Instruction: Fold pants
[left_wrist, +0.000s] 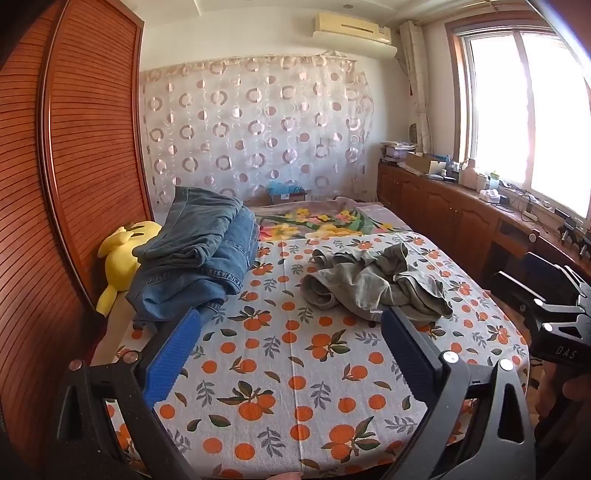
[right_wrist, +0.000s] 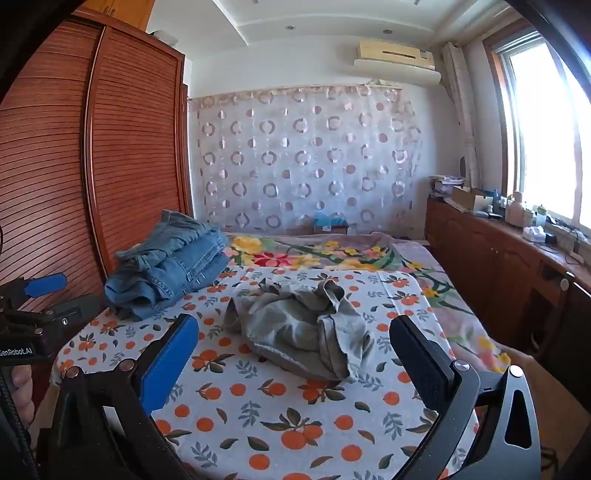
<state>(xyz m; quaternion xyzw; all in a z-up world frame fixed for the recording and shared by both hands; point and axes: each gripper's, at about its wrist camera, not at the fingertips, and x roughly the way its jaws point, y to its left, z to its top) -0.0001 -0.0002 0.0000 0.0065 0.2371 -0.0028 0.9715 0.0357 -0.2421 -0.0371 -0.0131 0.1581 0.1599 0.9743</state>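
Left gripper (left_wrist: 291, 325) fingers spread wide, nothing between them. Right gripper (right_wrist: 295, 332) same: released, empty. Both hover over the bed (right_wrist: 258, 417), short of the crumpled grey pants (right_wrist: 306, 328). Folded jeans (right_wrist: 170, 266) sit left of the pants, near the wardrobe (right_wrist: 110, 147).

Black grippers (left_wrist: 291, 332), blue jaw pads (right_wrist: 168, 363)

yellow plush toy (left_wrist: 120, 254), wardrobe (left_wrist: 74, 155), perhaps boxes (left_wrist: 421, 159)
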